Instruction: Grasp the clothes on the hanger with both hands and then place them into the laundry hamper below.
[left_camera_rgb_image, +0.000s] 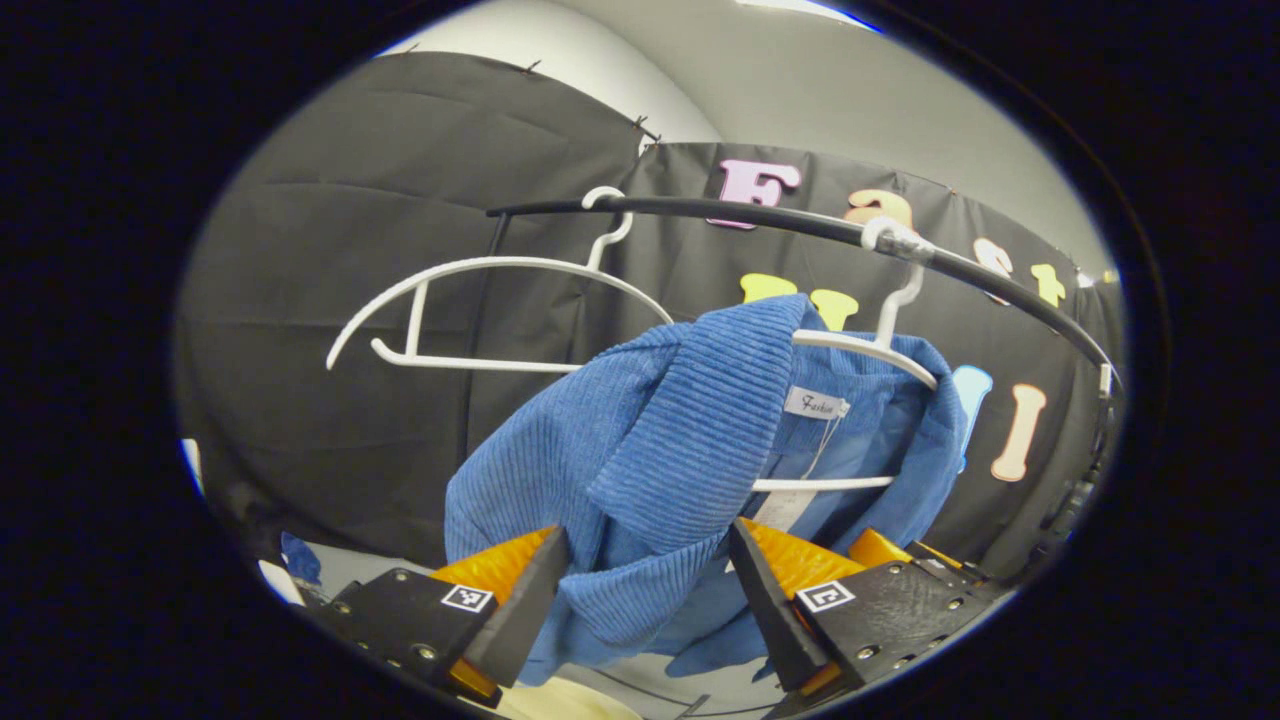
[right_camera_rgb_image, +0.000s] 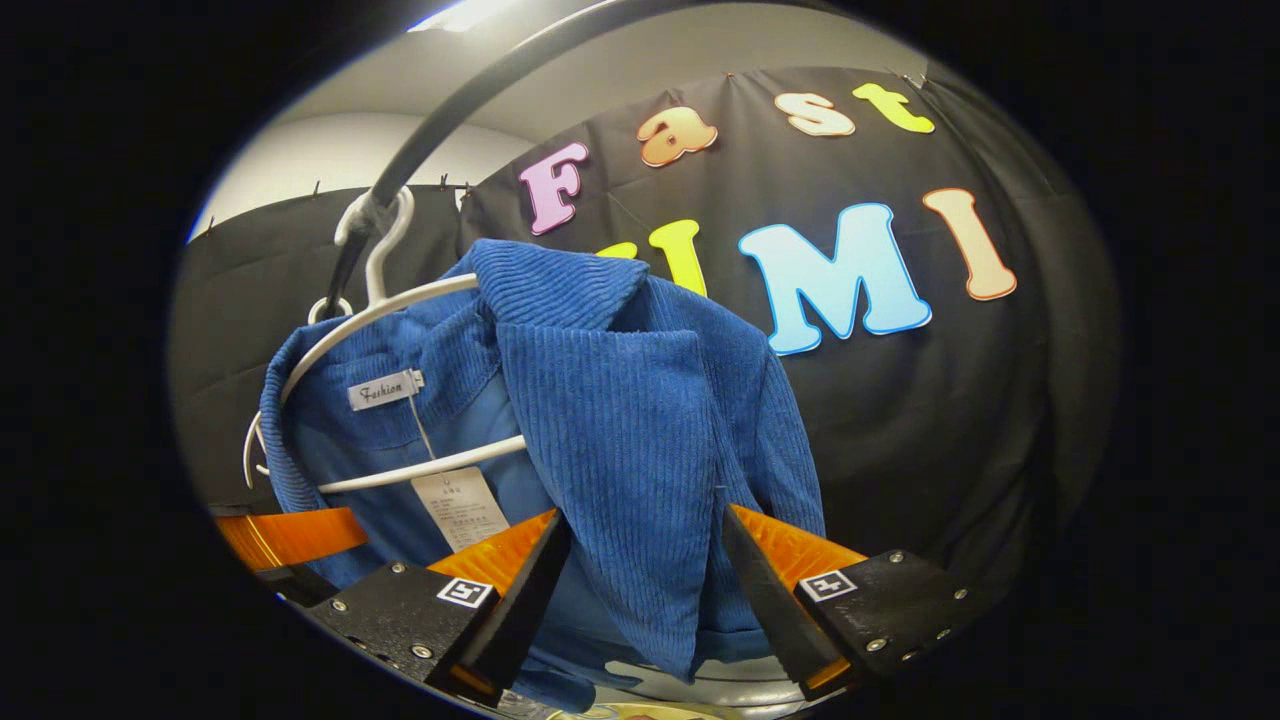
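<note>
A blue corduroy jacket (left_camera_rgb_image: 660, 440) hangs on a white hanger (left_camera_rgb_image: 870, 345) from a black rail (left_camera_rgb_image: 760, 215). In the left gripper view, my left gripper (left_camera_rgb_image: 645, 600) is open, with the jacket's left front panel hanging in the wide gap between its fingers. The right gripper view shows the jacket (right_camera_rgb_image: 620, 420) on its hanger (right_camera_rgb_image: 380, 310), with my right gripper (right_camera_rgb_image: 645, 590) open around the right lapel. An orange finger of the left gripper (right_camera_rgb_image: 290, 535) shows at the jacket's far side. Whether any finger touches the cloth is unclear.
An empty white hanger (left_camera_rgb_image: 480, 310) hangs farther left on the rail. The rail (right_camera_rgb_image: 450, 110) curves overhead. A pale rounded rim (left_camera_rgb_image: 560, 700) peeks in below the jacket; what it is cannot be told. The black cloth wall stands close behind.
</note>
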